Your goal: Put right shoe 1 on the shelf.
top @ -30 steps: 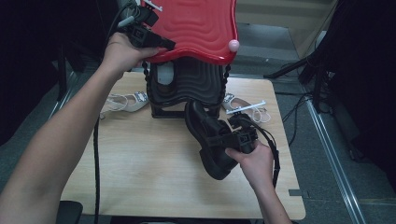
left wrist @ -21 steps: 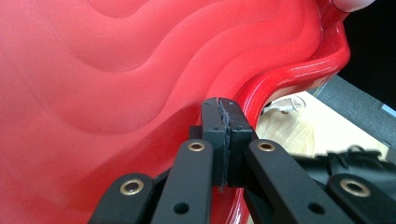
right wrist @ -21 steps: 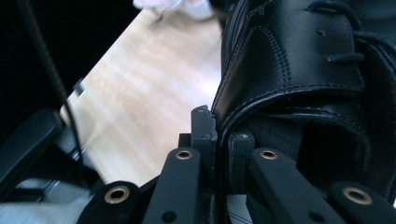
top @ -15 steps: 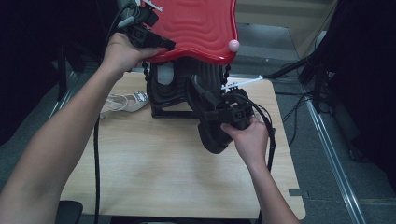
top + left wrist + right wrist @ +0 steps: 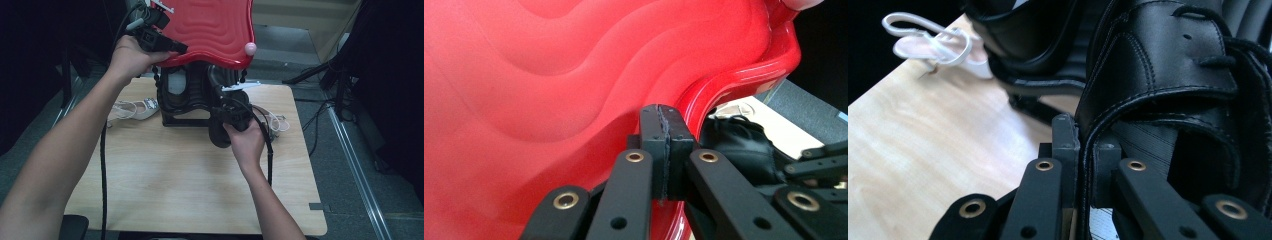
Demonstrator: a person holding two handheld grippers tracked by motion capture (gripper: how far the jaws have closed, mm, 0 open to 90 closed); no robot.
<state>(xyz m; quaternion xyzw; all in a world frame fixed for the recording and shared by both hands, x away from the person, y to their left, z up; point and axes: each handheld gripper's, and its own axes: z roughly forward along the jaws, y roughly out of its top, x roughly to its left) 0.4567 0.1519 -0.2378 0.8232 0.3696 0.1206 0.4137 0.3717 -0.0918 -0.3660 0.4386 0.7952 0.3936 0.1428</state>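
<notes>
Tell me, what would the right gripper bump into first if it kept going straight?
Probably the black rack under the red lid. The right gripper carries a black shoe toward it, though depth is unclear.

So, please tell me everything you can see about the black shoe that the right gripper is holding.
The black shoe looks like smooth leather, with stitched seams and black laces. The right gripper is shut on the rim of its opening, one jaw inside and one outside. In the high view it hangs above the wooden table, toe pointing forward into the black rack under the red lid.
</notes>
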